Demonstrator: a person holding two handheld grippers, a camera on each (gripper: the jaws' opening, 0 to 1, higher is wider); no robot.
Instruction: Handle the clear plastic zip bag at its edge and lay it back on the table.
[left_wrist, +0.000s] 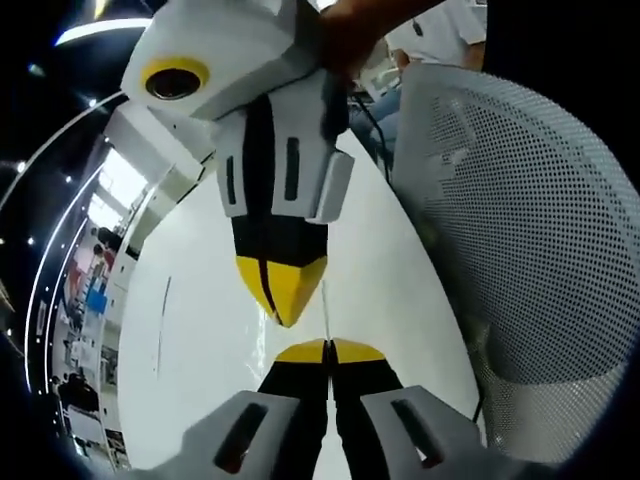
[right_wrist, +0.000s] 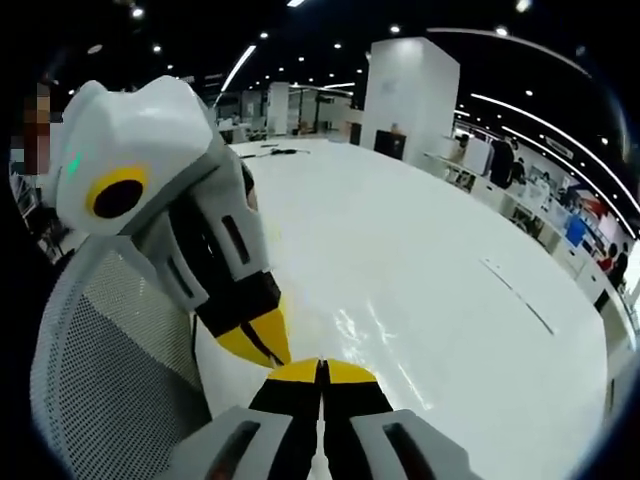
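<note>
1. Plainly, the two tools meet almost tip to tip over the near part of the white table (right_wrist: 450, 260). The left gripper (left_wrist: 328, 352) rises from the bottom of its own view, and the right gripper (left_wrist: 285, 300) reaches in from the top.
2. The left gripper's yellow-tipped jaws are pressed together. A thin pale line runs from the seam between them up past the right gripper's tip. It looks like the edge of the clear plastic zip bag (left_wrist: 326, 318) seen edge-on, so this pair seems to pinch the bag.
3. In the right gripper view, the right gripper (right_wrist: 322, 370) also has its jaws pressed together. Whether they pinch the bag's edge cannot be told.
4. In that view the left gripper (right_wrist: 265, 345) comes in from the left, its tip just beside the right gripper's tip.
5. The bag (right_wrist: 372, 335) shows there only as faint glossy streaks just beyond the tips, low over the tabletop. Its outline is too clear to trace, and whether it touches the table cannot be told.
6. A grey mesh chair (right_wrist: 100, 380) stands beside the table's near edge, close to the grippers.
7. A person's hand (left_wrist: 350, 35) grips the right gripper's body.
8. A white pillar (right_wrist: 410, 90) stands far beyond the table.
</note>
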